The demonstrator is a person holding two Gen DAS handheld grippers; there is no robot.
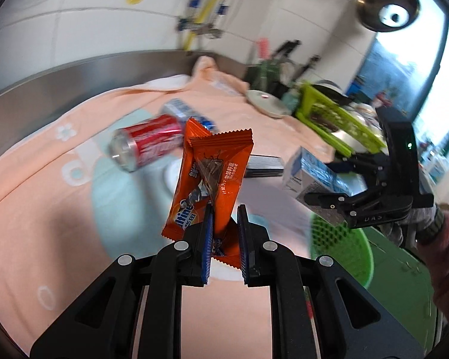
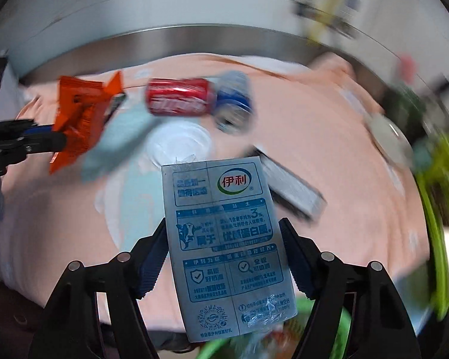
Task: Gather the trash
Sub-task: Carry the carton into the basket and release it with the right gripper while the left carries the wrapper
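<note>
We work over a counter [image 1: 21, 95] draped with a peach towel [image 1: 45, 197], a steel back edge running along its far side. At the near right sits a green basket [image 1: 356, 251], which we judge to be the trash bin; in the right wrist view it [image 2: 221, 350] shows just below the held carton, with some litter already inside.

A lime dish rack [image 1: 338, 122] stands at the far right, apart from the job. In the middle of the towel lie a red soda can [image 1: 149, 143] on its side, with a blue-and-white can [image 1: 179, 109] touching it on the far side, and a grey flat box [image 1: 263, 166] to their right.

Our right gripper [image 2: 224, 254] has its jaws closed on the sides of a blue milk carton [image 2: 224, 239], held in the air just above the basket. Our left gripper [image 1: 224, 239] has its jaws pinching the lower part of an orange snack wrapper [image 1: 212, 179], lifted clear of the towel.

To do this step well, we should centre the carton over the basket's mouth before opening, then ease the jaws apart so it falls straight in rather than clipping the rim. The wrapper is light and limp, so we should bring it low over the basket and release it there, since it may flutter sideways. We should keep the two grippers well apart while both converge on the basket.
</note>
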